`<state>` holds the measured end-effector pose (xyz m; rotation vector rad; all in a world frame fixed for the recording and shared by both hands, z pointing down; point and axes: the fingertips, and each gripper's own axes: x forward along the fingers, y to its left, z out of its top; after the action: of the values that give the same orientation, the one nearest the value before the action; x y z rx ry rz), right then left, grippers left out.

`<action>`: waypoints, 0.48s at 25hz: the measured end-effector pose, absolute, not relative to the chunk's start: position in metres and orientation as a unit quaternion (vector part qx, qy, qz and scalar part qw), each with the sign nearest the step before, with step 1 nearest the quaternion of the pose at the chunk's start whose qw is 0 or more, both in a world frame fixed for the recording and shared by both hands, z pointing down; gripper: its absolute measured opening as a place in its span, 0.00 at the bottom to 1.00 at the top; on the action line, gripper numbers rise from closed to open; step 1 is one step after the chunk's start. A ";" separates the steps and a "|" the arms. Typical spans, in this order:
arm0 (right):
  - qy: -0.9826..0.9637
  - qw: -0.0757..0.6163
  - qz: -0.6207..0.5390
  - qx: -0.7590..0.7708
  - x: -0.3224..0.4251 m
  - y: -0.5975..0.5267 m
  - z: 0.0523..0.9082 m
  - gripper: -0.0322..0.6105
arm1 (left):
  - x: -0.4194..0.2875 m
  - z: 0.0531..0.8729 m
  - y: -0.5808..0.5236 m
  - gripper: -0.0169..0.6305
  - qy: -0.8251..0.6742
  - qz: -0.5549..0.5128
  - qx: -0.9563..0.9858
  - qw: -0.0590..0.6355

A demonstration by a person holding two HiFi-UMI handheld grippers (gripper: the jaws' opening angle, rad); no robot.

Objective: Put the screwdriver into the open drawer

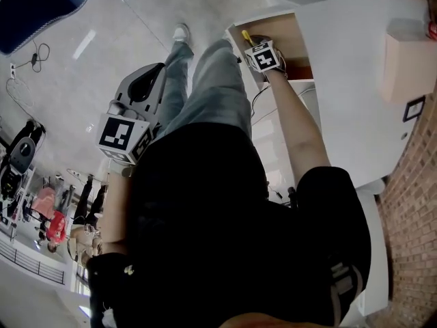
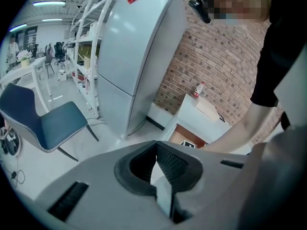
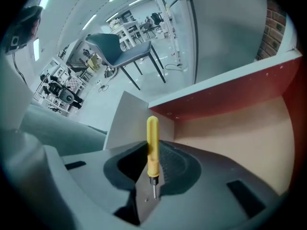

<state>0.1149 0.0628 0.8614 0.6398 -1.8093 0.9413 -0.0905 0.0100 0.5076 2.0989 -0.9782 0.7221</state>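
one screwdriver (image 3: pixel 152 145) in right tongs (image 3: pixel 154 163), handle beside edge of open drawer (image 3: pixel 216 97)

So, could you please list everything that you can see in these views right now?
screwdriver: one, yellow handle, in the right gripper, at the drawer's opening
drawer: one, tan inside, open, in the cabinet
cabinet: one, white, by the brick wall
box: one, beige, on the cabinet's top
chair: one, blue, on the floor
tall unit: one, pale grey, beside the brick wall
left gripper: one, grey, shut, empty
right gripper: one, grey, shut on the screwdriver
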 end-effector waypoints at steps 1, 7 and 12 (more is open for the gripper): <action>-0.739 0.487 0.387 0.258 0.116 0.064 0.867 0.17 | -0.091 0.508 0.010 0.03 -0.380 0.282 0.807 0.353; -0.732 0.519 0.377 0.231 0.113 0.066 0.883 0.17 | -0.098 0.510 0.010 0.03 -0.390 0.280 0.800 0.361; -0.705 0.538 0.402 0.228 0.121 0.069 0.899 0.17 | -0.106 0.517 0.014 0.03 -0.396 0.280 0.792 0.370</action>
<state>0.1210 0.0692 0.8994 0.5430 -1.6775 0.9558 -0.1064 0.0139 0.5169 2.0329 -1.0172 0.7180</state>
